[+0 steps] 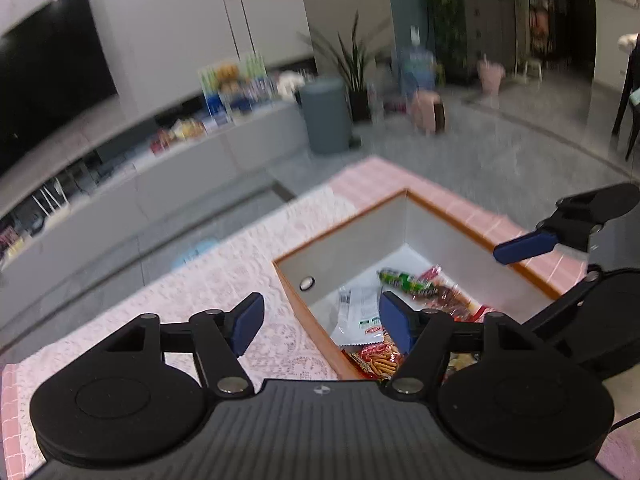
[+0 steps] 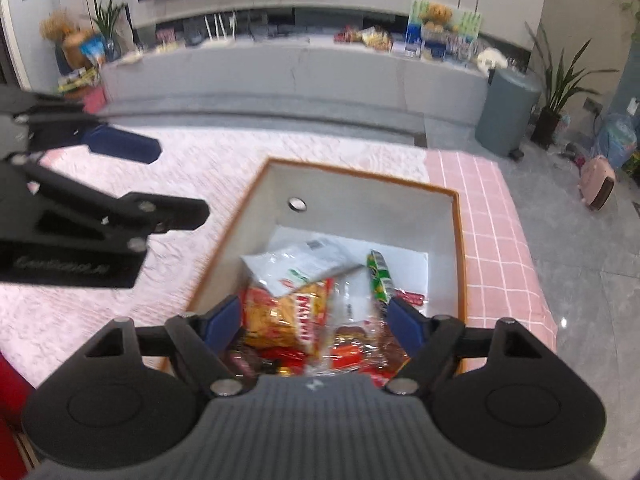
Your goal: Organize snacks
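Two hand-held grippers work over one wooden-rimmed box (image 2: 460, 240) on the worktop (image 2: 100, 300). The right hand-held gripper (image 2: 316, 320) hangs over the box's near end, released, blue pads spread either side of a red-orange snack bag (image 2: 288, 316) without pinching it. The left hand-held gripper (image 1: 320, 322) is also released, straddling the box's near left rim. Further in lie one white packet (image 2: 304, 264) and one green packet (image 2: 378, 274); other wrappers beneath are too jumbled to count.
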Motion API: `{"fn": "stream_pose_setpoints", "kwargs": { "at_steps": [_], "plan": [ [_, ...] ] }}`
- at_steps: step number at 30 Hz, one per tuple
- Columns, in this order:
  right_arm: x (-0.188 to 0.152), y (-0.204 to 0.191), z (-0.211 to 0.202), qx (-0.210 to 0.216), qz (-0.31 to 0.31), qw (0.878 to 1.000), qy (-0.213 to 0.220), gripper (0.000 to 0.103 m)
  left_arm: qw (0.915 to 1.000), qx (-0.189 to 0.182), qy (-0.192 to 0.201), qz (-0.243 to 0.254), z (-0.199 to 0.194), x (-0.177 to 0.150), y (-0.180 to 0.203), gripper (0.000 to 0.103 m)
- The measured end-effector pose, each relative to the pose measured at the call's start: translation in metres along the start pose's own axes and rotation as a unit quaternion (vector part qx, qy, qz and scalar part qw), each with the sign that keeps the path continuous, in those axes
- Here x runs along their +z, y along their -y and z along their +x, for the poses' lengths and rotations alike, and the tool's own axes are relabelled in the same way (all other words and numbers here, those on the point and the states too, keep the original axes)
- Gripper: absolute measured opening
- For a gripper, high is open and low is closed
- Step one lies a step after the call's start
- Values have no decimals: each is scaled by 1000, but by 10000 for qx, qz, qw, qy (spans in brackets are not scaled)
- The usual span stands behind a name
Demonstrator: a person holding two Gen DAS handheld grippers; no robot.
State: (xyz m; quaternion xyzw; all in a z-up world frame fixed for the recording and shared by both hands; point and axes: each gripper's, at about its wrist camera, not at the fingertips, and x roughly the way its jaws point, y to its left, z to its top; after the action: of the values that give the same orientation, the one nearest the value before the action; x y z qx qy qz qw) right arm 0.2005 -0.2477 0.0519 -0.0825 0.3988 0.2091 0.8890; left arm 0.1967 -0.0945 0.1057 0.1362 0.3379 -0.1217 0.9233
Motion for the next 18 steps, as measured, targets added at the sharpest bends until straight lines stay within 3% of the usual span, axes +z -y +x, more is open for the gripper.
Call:
{"fn": "stream_pose_setpoints", "kwargs": {
  "at_steps": [6,10,13,18],
  "plan": [
    [-20,-32,-39,-161,144,9982,560,84,9972,25,618,-410,-50,-25,-5,84],
    [-41,-54,-61,-529,123,9937,978,85,9925,-41,1102,-528,-68,-49,-3,87],
    [-59,-79,-75,-1046,-126,9853,1347,85,9891,-17,1387,-501,-72,-66,1,90],
    [-85,-107,-87,-1446,-371,9721,1810,87,9879,205,1464,-470,-70,-88,6,94]
  ]
}}
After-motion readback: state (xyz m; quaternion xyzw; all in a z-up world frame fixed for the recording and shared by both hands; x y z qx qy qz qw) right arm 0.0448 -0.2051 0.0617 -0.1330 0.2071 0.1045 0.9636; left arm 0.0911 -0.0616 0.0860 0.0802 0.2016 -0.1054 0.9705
